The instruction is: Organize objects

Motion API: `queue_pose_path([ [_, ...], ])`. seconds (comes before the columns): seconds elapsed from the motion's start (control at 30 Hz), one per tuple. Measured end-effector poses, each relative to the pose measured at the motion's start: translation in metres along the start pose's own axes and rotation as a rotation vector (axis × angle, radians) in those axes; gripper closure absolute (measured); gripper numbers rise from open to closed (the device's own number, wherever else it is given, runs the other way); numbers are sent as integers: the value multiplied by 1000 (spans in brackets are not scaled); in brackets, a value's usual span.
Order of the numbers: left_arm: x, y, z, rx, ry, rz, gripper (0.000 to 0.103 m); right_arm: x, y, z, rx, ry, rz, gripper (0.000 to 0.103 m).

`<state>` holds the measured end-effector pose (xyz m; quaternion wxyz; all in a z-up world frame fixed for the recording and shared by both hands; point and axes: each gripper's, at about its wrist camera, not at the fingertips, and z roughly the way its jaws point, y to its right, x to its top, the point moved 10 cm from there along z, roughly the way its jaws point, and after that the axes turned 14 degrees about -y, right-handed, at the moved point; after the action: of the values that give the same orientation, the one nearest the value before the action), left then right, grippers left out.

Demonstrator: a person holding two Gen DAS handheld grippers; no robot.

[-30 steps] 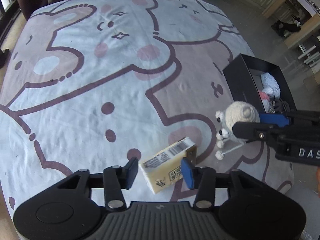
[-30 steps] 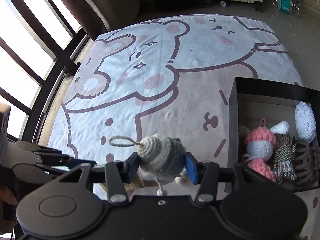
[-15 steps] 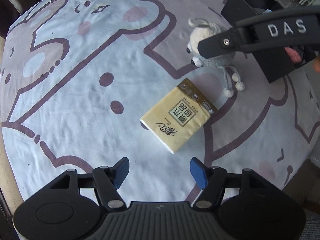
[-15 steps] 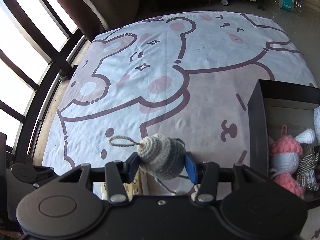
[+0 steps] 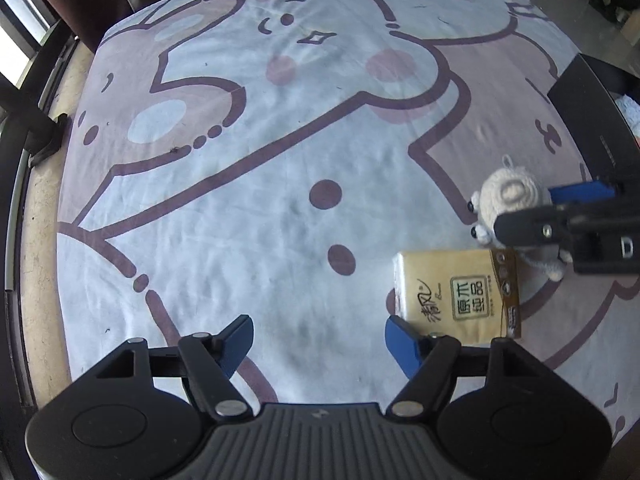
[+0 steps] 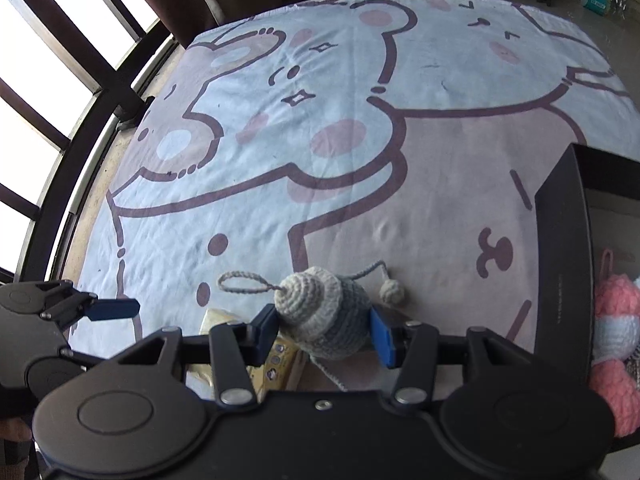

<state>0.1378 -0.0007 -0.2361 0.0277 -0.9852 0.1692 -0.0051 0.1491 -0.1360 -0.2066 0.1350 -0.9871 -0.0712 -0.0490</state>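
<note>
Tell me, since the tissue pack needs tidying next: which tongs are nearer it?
Left. The left tongs stand open, one finger beside the tissue pack; the right tongs hold the crocheted doll over its far edge.

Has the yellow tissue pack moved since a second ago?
Yes. The yellow tissue pack was between the left gripper jaws, which have been opening; it now lies flat on the cartoon-print blanket, outside them.

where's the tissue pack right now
In the left wrist view the tissue pack lies flat on the bear-print blanket, lower right, just beside the left gripper's right fingertip and below the crocheted toy.
</note>
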Motion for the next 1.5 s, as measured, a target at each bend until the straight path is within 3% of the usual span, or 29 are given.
queue_pose_path([
  [0.43,15,-1,-3,-30,10,-122,29,-34,6,3,73,-131,-22,55],
  [0.6,-5,-8,6,58,-103,-30,29,-22,14,-9,61,-47,23,60],
  [0.77,-23,-2,9,-106,-155,-25,29,-10,12,-10,40,3,32,61],
  [0.83,-23,4,7,-144,-152,-9,29,-7,11,-9,34,14,35,61],
  [1.03,-13,5,8,-114,-117,-36,28,-5,11,-5,27,13,27,59],
  [1.2,-2,-4,7,-81,-69,-108,28,-9,14,0,52,-4,34,50],
  [1.37,5,-13,8,-108,-39,-180,28,-6,10,4,58,-15,16,50],
  [1.5,7,-10,8,-103,-36,-179,27,-8,6,12,62,-51,12,49],
])
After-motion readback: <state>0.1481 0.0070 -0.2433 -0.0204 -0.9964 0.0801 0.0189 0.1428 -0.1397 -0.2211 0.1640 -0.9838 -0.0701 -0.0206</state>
